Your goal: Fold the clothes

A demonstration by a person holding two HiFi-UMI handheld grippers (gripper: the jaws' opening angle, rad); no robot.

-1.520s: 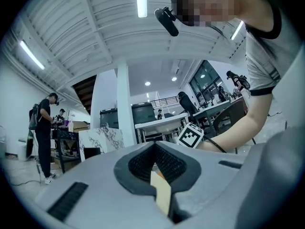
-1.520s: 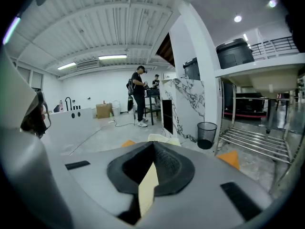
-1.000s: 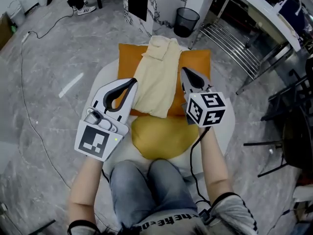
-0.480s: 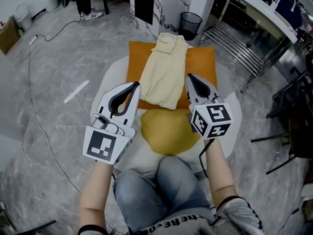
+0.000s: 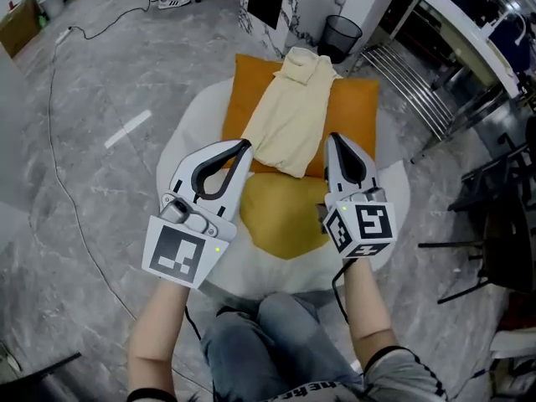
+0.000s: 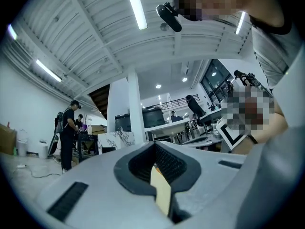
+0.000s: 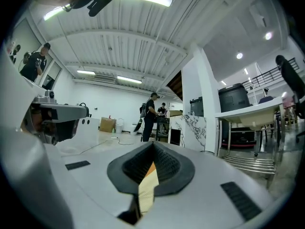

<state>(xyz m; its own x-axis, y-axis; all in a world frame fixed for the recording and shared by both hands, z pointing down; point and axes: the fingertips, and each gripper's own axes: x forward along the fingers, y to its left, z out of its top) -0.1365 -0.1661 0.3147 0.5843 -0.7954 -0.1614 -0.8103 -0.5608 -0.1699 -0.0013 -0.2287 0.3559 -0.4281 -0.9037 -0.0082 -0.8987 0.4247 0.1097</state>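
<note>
Head view: on the white round counter [image 5: 180,153] a cream garment [image 5: 293,111] lies lengthwise on an orange cloth [image 5: 239,99], and a yellow cloth [image 5: 280,212] lies nearer to the person. The left gripper [image 5: 243,146] and the right gripper [image 5: 332,139] hover at each side of the garment's near end and seem not to touch it. I judge a fold is only being prepared; next, the fingers must spread and descend to an edge.

Left gripper view: the fingers are pressed together and hold nothing.

Right gripper view: the same, pressed together and empty.
</note>
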